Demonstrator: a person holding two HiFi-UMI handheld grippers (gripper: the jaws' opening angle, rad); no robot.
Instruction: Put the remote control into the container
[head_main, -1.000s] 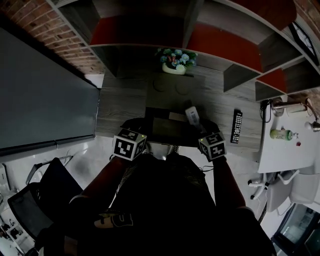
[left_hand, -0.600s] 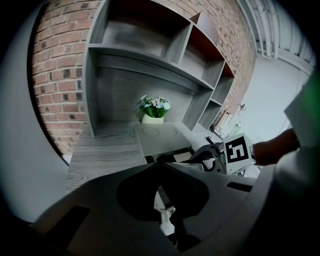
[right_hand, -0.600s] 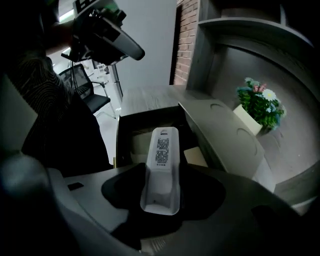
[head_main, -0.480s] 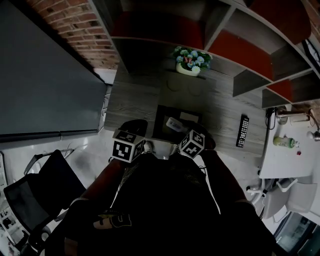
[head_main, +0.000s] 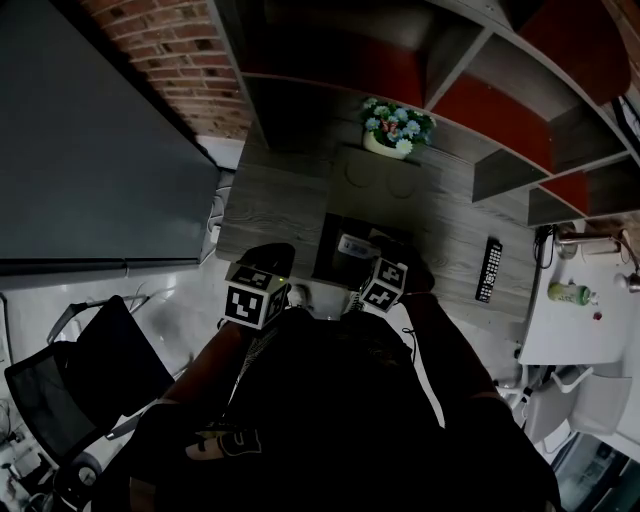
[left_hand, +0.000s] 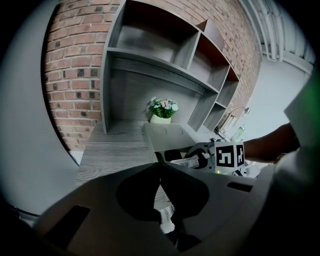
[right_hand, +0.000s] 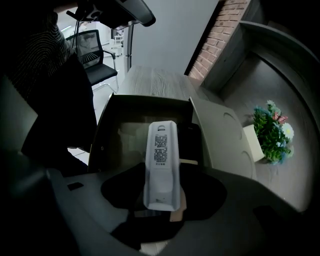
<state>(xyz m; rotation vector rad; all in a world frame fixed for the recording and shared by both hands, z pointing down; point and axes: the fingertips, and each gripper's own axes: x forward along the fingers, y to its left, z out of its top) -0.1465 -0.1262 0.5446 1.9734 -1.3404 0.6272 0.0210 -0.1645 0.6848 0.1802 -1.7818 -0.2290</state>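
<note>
Holding the white remote (right_hand: 161, 150) clamped in our right gripper (right_hand: 160, 202), we point it lengthwise out over the open container (right_hand: 145, 107) just below; our left gripper (left_hand: 161, 197) sits closed and empty.

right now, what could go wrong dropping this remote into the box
1. The right tongs grip only the near end of the white remote, so it may tilt or slip out early.
2. Most of its length sticks out over the box. If it is let go askew, it could catch the rim instead of landing inside.
</note>
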